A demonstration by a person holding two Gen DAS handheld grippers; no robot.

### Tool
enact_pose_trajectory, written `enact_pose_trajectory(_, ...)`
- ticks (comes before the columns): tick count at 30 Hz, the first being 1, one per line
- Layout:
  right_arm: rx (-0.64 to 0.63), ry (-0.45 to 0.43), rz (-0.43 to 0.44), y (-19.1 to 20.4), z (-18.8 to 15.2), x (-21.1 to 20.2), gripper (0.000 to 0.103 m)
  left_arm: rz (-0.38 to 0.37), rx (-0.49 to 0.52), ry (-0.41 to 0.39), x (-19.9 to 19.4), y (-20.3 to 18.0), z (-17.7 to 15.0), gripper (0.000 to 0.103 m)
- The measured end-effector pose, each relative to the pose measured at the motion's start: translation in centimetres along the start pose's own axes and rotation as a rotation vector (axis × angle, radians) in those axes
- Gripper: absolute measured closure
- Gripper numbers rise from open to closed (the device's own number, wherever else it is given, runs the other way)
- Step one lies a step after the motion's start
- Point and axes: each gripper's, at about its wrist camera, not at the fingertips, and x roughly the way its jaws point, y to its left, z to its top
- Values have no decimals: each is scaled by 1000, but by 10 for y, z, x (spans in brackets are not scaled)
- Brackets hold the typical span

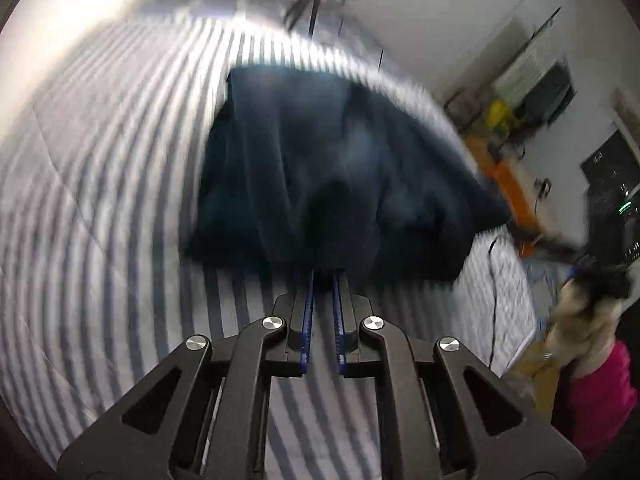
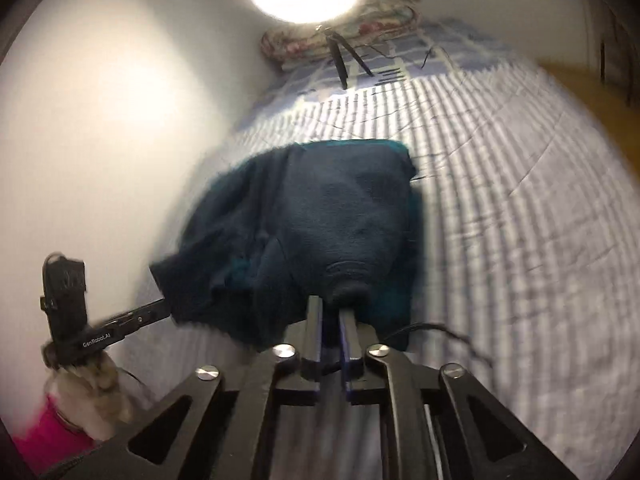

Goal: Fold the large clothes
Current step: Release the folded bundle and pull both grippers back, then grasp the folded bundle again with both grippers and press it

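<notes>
Both claws clamped on near edge of dark garment (image 2: pixel 320 216): left claw (image 1: pixel 324 276), right claw (image 2: pixel 332 304). Risk: thin pinch slipping, fold collapsing onto striped bed (image 2: pixel 500 200).

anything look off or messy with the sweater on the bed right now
Yes. The dark sweater lies bunched and creased on the striped bed cover, its left side rumpled rather than flat. Nothing looks damaged.
</notes>
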Motion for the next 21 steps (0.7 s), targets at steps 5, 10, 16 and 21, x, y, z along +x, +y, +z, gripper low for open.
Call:
enact_pose_trajectory(5,-151,-97,-110,24,-4,-63,67,-38,-33,-23,-15,10,-10,95)
enact_pose_trajectory(10,-310,-225,-204,66,-6,-141,65,-60,25,-156,-99,-12,-7,95)
enact_pose_trajectory(16,-395,-418,-273,113,-13,-255,47,-74,170,-364,-238,-69,-17,78)
enact_pose_trajectory(21,-434,-521,-242,137,-27,-308,35,-72,238,-474,-308,-98,-32,52)
